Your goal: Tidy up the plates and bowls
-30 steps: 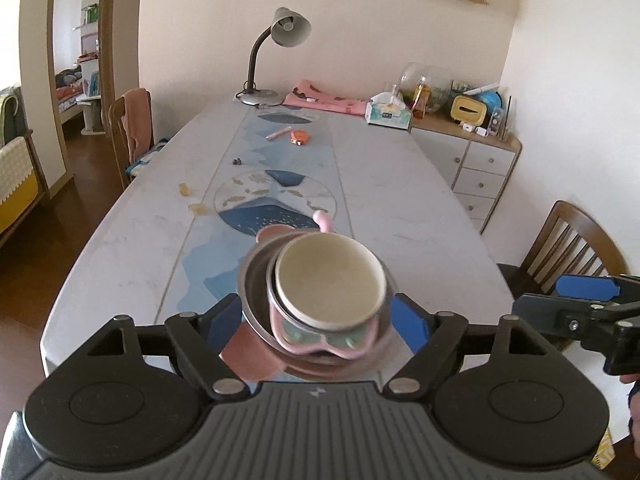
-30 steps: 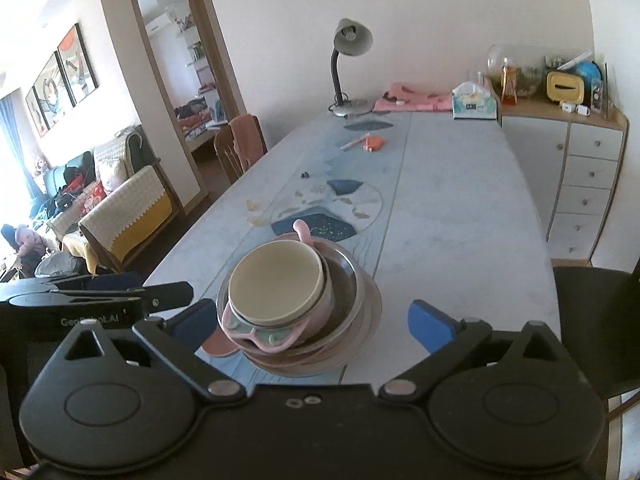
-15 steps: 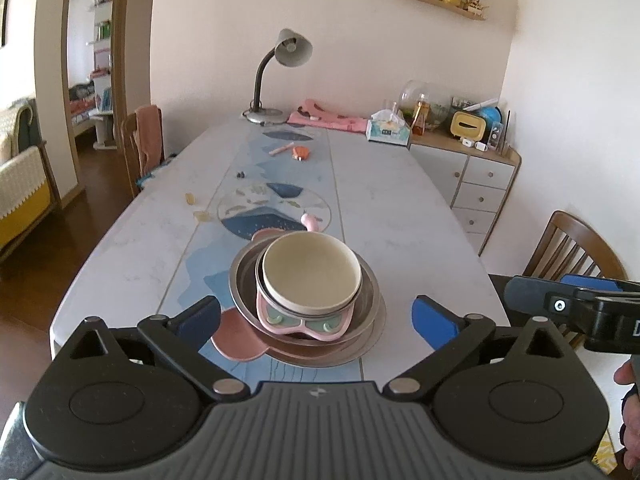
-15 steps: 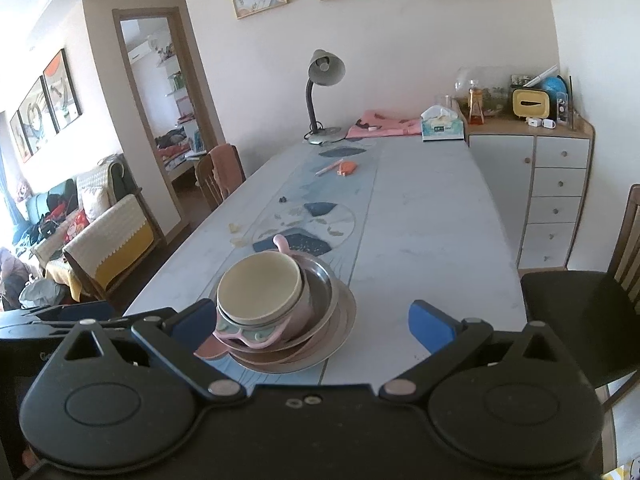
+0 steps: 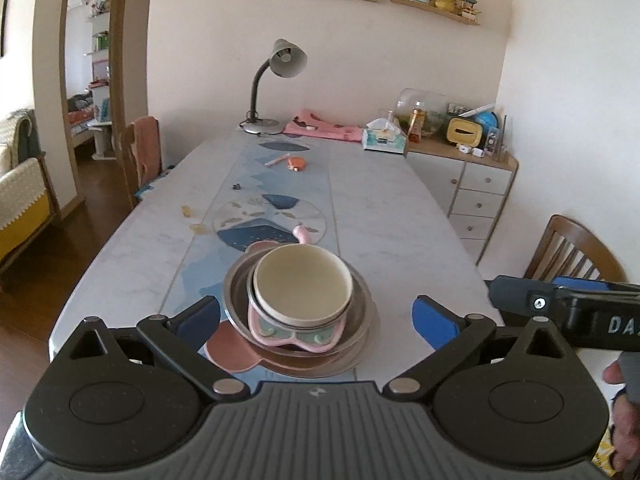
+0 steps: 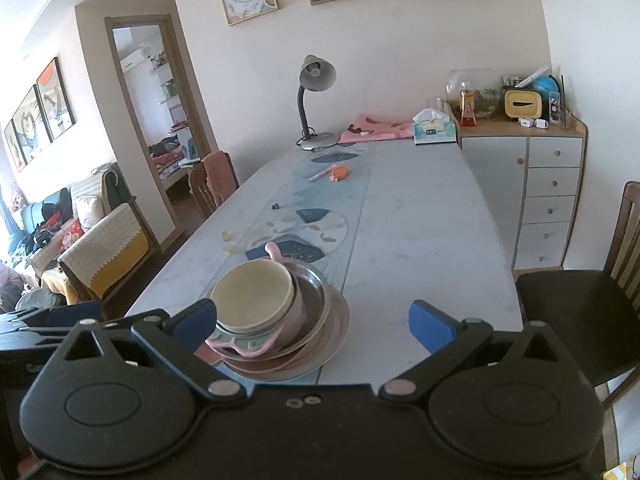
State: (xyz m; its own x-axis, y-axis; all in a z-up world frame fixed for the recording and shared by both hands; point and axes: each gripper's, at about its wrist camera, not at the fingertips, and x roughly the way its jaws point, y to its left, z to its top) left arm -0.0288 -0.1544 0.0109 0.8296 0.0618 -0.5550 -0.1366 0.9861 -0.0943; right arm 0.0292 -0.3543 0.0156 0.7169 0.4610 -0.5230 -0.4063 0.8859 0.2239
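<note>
A stack of dishes stands near the table's front end. On top is a cream bowl (image 5: 302,282) (image 6: 253,295) inside a pink bowl (image 5: 294,330) (image 6: 240,345), which sits in a steel bowl (image 5: 236,296) (image 6: 314,300) on a steel plate (image 5: 352,360) (image 6: 334,336), over a pink plate (image 5: 224,348). My left gripper (image 5: 316,318) is open and empty, back from the stack. My right gripper (image 6: 312,320) is open and empty, with the stack in front of its left finger (image 6: 196,318). The right gripper also shows in the left wrist view (image 5: 568,312).
The long marble table (image 5: 384,220) (image 6: 420,232) has a blue patterned runner (image 5: 276,200). A desk lamp (image 5: 276,80), pink cloth (image 5: 320,130), tissue box (image 5: 384,140) and small orange item (image 5: 296,163) lie at the far end. Wooden chairs (image 5: 576,252) (image 6: 580,304) and a drawer cabinet (image 6: 552,196) stand right.
Both grippers have pulled back and risen from the dish stack, which now appears farther away. The left jaws, close around the stack a second ago, now stand clear of it.
</note>
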